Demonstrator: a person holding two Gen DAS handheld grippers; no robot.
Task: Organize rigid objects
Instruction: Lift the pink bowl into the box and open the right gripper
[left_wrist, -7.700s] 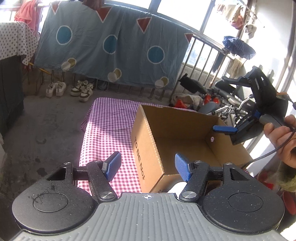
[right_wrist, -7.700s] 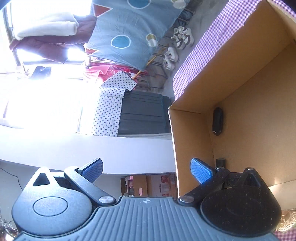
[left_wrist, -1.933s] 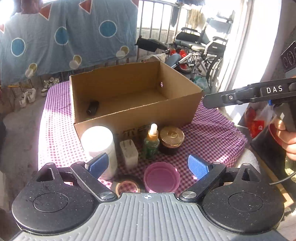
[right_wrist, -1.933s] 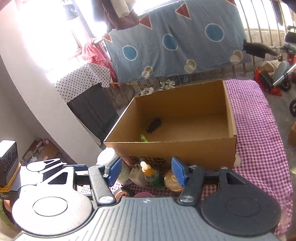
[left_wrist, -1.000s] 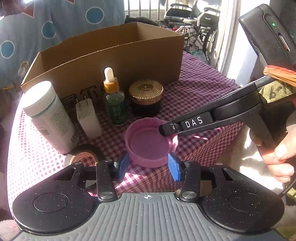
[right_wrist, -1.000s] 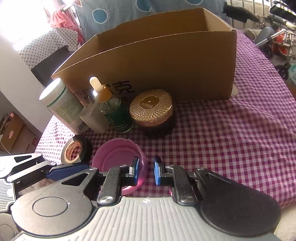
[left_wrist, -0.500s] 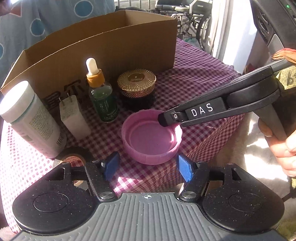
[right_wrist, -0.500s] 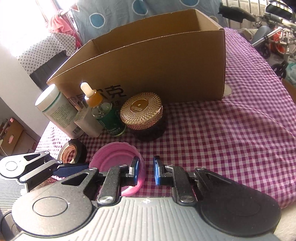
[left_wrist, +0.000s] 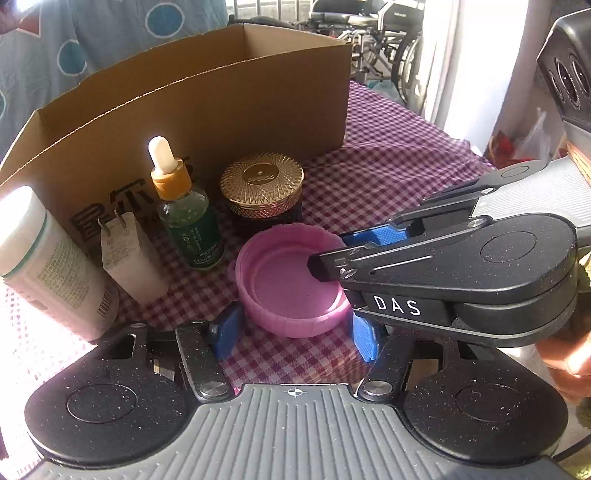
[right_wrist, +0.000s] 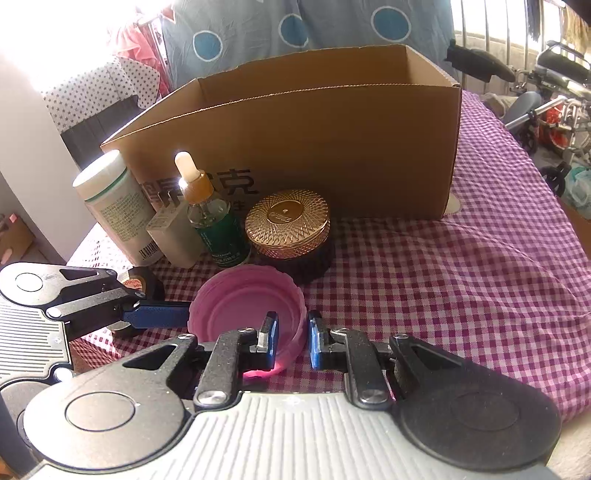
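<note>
A pink plastic lid (left_wrist: 291, 280) lies open side up on the checked cloth, in front of a cardboard box (left_wrist: 207, 99). My right gripper (right_wrist: 291, 341) is shut on the lid's (right_wrist: 247, 302) near rim, one pad inside and one outside; in the left wrist view it (left_wrist: 332, 251) reaches in from the right. My left gripper (left_wrist: 295, 334) straddles the lid's near side. Its jaws are closing, the blue pads (left_wrist: 364, 341) close beside the lid's wall. One left finger (right_wrist: 155, 319) lies against the lid's left side in the right wrist view.
Along the box front (right_wrist: 314, 140) stand a white bottle (left_wrist: 48, 266), a white plug adapter (left_wrist: 129, 254), a green dropper bottle (left_wrist: 188, 221) and a gold-lidded jar (left_wrist: 262, 188). A tape roll (right_wrist: 144, 284) lies left of the lid. Wheelchairs stand beyond the table.
My left gripper has come nearer and spread its jaws, so the lid now sits between its pads. The right gripper stays shut on the lid's rim.
</note>
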